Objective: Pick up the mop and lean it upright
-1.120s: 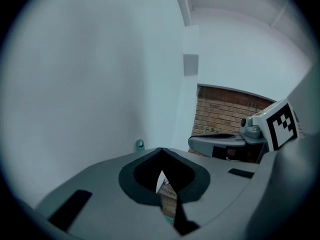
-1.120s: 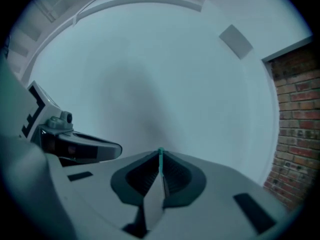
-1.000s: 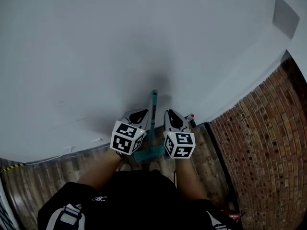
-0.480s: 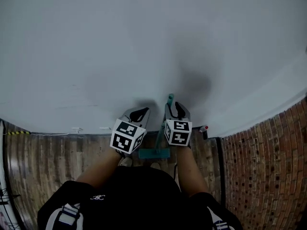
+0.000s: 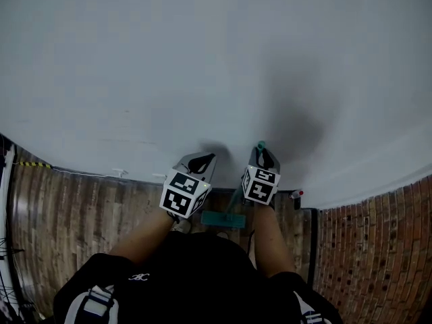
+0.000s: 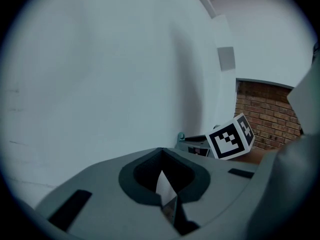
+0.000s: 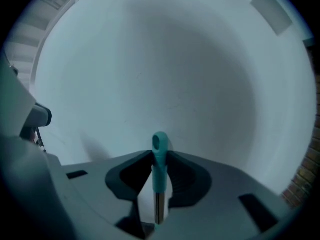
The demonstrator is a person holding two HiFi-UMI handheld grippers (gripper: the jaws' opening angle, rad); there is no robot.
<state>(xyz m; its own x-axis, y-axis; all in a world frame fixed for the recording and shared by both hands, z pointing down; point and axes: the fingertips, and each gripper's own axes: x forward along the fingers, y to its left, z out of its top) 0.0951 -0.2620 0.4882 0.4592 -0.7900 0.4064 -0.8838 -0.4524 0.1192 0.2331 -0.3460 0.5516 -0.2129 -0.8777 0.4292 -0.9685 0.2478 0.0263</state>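
One slim mop [image 7: 159, 166], with a rounded teal plastic grip pierced by a hanging eye on a bare shiny metal shaft, stands nearly upright before the smooth matt white wall [image 5: 202, 59]. Its flat rectangular teal head [image 5: 221, 219] rests on the brown brick-patterned floor [image 5: 81, 201] at the wall's foot. Two grey, hard-shelled grippers are in view, each bearing one cube of black-and-white square markers. The right gripper [image 5: 264, 155] has just been closing its jaws, and they pinch the teal grip just under its tip, which pokes out at 12 o'clock beyond them. In the head view the head lies at 7 o'clock from this gripper. The left gripper [image 5: 206, 158], at 9 o'clock of the right one and apart from the mop, has its jaws pressed together on nothing. One grey rectangular plate [image 6: 226, 59] sits high on the wall.
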